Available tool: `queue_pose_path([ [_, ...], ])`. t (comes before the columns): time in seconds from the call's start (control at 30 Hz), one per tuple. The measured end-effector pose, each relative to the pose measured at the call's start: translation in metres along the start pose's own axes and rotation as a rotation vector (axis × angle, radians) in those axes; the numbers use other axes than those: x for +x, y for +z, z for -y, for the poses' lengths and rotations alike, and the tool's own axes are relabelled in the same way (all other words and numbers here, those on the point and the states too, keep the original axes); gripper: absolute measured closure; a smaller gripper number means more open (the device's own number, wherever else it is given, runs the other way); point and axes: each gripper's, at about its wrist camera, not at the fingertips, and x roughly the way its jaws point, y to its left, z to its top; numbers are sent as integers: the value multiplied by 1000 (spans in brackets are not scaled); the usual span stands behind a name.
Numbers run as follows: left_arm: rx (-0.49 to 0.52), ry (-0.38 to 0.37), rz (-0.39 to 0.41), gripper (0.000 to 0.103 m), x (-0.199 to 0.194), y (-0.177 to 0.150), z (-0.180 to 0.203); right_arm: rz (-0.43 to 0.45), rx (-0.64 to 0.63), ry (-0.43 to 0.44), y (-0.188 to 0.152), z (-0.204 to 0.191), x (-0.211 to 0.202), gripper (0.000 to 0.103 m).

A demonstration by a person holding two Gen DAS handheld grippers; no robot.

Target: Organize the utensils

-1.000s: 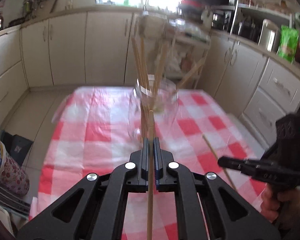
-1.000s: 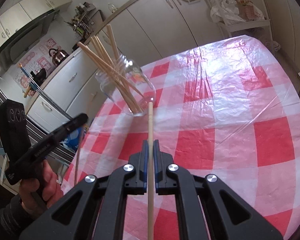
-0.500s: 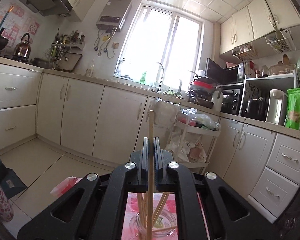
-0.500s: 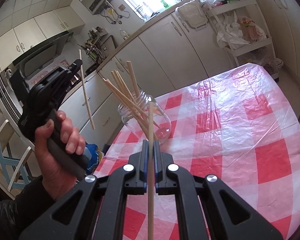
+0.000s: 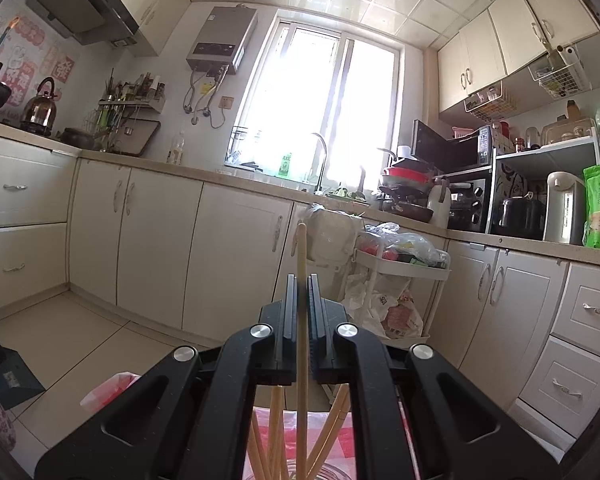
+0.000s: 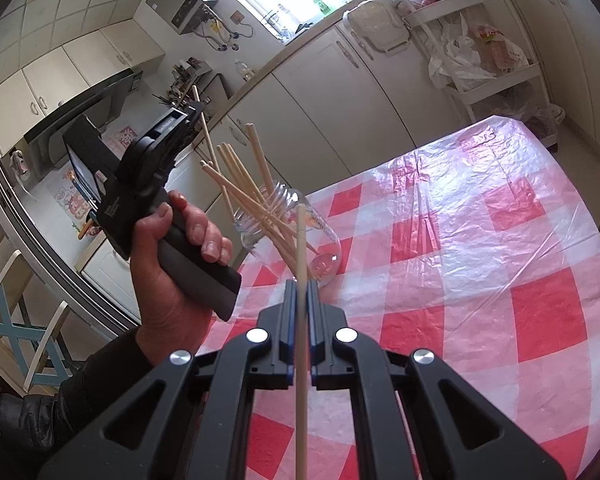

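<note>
My left gripper is shut on a wooden chopstick that stands nearly upright through its jaws. Under it, the tops of several chopsticks fan out of the jar. In the right wrist view a hand holds the left gripper up, left of and above the clear glass jar. Its chopstick slants down toward the jar's mouth. My right gripper is shut on a second chopstick, just short of the jar on the red-and-white checked table.
A white trolley with plastic bags stands past the table's far end, against cream cabinets. Chairs stand off the table's left side. The person's hand and dark sleeve fill the space left of the jar.
The left gripper has risen and tipped up to level above the jar with its chopstick, so the table has left its view. The right gripper has hardly moved, tilting up slightly.
</note>
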Motion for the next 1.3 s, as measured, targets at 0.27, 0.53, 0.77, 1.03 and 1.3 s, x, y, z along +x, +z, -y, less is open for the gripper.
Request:
queue_pose_path([
  [0.27, -16, 7, 5, 99, 3, -3, -6, 0, 2, 0, -1, 0, 1, 97],
  [0.53, -36, 10, 15, 99, 8, 2, -10, -9, 3, 4, -2, -2, 4, 97],
  [0.77, -41, 11, -5, 99, 12, -9, -8, -9, 4, 1, -2, -3, 5, 97],
  [1.03, 18, -3, -48, 98, 1, -29, -5, -1, 0, -1, -2, -3, 3, 97],
  [1.3, 136, -9, -153, 98, -21, -56, -6, 20, 4, -10, 0, -2, 0, 97],
])
